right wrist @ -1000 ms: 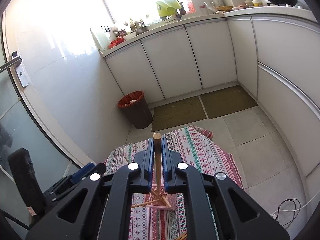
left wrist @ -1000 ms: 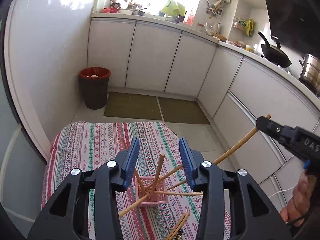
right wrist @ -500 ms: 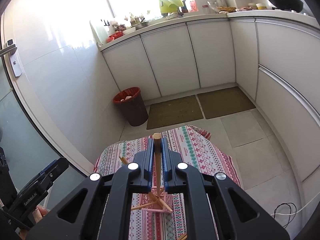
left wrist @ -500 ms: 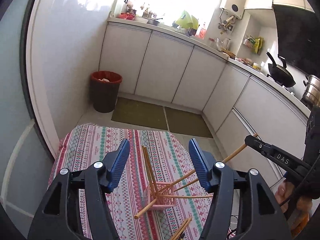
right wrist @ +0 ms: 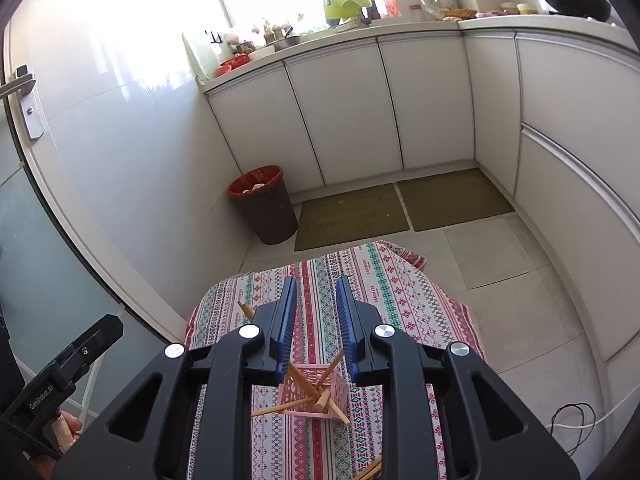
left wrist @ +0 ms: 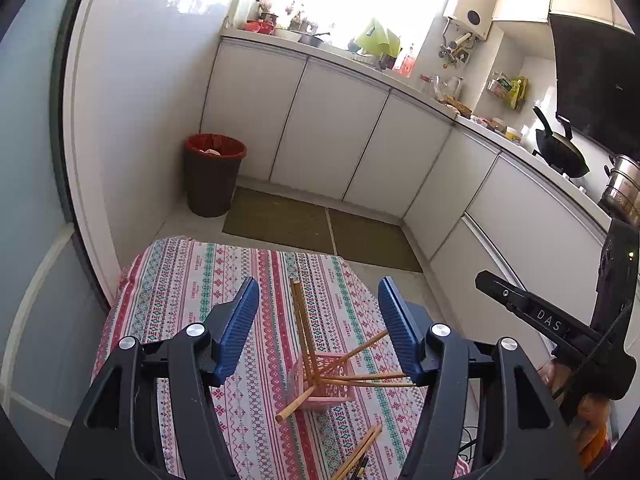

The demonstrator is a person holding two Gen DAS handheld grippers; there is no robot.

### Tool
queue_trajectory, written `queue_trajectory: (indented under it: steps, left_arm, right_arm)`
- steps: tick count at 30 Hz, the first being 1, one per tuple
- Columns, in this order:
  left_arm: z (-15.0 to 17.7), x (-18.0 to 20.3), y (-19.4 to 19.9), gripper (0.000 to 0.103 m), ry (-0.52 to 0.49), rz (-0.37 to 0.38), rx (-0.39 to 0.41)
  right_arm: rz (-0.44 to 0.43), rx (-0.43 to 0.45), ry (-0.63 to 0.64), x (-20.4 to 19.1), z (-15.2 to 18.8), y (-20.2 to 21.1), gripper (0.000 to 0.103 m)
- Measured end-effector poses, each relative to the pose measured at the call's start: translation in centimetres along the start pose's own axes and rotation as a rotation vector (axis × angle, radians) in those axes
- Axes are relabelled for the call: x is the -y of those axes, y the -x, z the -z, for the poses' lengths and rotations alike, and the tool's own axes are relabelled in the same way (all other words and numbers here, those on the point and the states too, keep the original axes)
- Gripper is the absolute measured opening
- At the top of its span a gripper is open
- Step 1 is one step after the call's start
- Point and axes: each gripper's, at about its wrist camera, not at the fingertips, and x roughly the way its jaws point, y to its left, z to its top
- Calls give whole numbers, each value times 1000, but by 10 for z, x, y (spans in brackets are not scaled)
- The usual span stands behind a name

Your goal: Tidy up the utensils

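Note:
A pink lattice utensil holder (left wrist: 326, 380) stands on the patterned tablecloth (left wrist: 188, 292) with several wooden chopsticks (left wrist: 302, 320) leaning out of it. It also shows in the right wrist view (right wrist: 310, 394). More chopsticks (left wrist: 360, 454) lie loose on the cloth near the front edge. My left gripper (left wrist: 318, 330) is open and empty above the holder. My right gripper (right wrist: 316, 326) is open and empty, just above the holder; it shows at the right of the left wrist view (left wrist: 532, 312).
A red-rimmed trash bin (left wrist: 212, 174) stands on the floor by the white cabinets (left wrist: 332, 136). Two green mats (left wrist: 320, 226) lie before the cabinets. A wok (left wrist: 560, 152) and pots sit on the counter at right. A cable (right wrist: 572, 416) lies on the floor.
My right gripper has opened and let go of the chopstick, which now leans in the pink holder. Both grippers have drawn back a little from the table.

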Motion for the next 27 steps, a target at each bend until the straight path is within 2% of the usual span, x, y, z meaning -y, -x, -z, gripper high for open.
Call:
queue_trajectory:
  steps: [2, 4, 8, 11, 13, 16, 21, 27]
  left_arm:
    - [2, 5, 6, 63, -5, 0, -1]
    - [6, 11, 13, 67, -6, -4, 0]
    - [15, 19, 25, 76, -4, -17, -2]
    - [24, 25, 30, 81, -12, -28, -28]
    - [30, 29, 32, 84, -21, -38, -46]
    - [44, 33, 39, 89, -23, -49, -68]
    - [65, 36, 43, 92, -37, -79, -117]
    - [89, 37, 45, 95, -60, -116, -173]
  right_arm:
    - [11, 12, 12, -2, 2, 11, 25]
    - [33, 27, 21, -4, 5, 23, 33]
    - [60, 34, 28, -2, 16, 43, 42]
    - [80, 28, 28, 0, 27, 54, 49]
    - [95, 28, 29, 1, 35, 62, 64]
    - [118, 26, 23, 3, 49, 73, 77]
    - [139, 1, 27, 9, 75, 87, 87]
    - [215, 5, 44, 23, 107, 104, 94]
